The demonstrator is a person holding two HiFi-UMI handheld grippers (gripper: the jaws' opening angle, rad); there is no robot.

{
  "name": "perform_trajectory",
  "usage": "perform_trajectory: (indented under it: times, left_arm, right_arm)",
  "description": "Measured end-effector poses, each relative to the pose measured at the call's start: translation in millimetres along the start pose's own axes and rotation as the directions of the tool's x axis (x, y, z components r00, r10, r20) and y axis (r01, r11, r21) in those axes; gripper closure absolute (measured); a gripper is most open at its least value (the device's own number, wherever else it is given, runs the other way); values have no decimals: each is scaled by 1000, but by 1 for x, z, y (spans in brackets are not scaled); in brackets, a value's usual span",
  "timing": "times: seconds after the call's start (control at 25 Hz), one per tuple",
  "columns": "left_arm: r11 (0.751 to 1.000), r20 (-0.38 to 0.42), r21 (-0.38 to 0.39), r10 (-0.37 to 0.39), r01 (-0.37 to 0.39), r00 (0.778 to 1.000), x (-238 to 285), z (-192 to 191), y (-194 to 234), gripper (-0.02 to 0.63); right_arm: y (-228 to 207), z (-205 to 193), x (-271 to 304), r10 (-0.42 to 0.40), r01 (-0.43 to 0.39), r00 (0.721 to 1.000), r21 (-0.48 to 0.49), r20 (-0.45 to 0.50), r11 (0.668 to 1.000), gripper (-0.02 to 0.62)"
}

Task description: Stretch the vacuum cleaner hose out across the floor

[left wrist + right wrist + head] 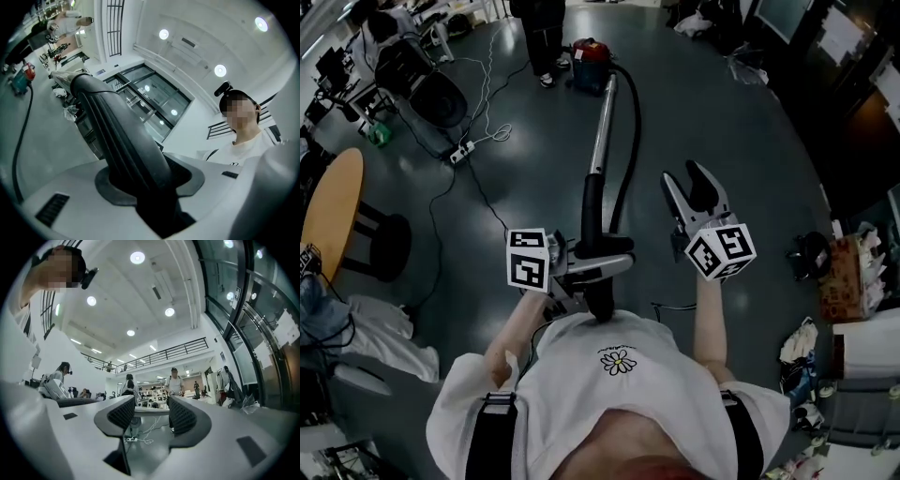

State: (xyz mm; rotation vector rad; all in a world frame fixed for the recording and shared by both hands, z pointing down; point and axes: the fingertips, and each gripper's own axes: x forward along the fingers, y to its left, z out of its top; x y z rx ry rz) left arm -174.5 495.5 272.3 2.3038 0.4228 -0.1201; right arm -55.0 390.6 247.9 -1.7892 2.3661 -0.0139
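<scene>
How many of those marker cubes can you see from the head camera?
2. One marker cube sits on the left gripper, which grips the vacuum handle. The other is on the right gripper, open and empty, to its right. None appears hidden.

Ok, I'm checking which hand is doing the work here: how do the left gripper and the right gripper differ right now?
The left gripper is shut on the vacuum's black wand handle. The right gripper is open with nothing between its jaws. In the head view the left gripper reaches sideways across to the handle, while the right gripper points forward, clear of the handle on its right. Both are the same pale two-jaw build.
</scene>
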Motion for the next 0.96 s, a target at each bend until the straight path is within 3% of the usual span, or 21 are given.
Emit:
perform_trajectory:
  times: [0.36, 0.96]
  left_arm:
    - [997, 3, 70, -17, 17, 1000, -17, -6, -16, 434]
    - [989, -4, 143, -27, 27, 1000, -25, -25, -53, 434]
  right_arm:
    - [25, -6, 21, -2, 1, 1000, -81, -4, 997, 347]
    - [44, -12, 12, -2, 1, 1000, -83, -13, 997, 347]
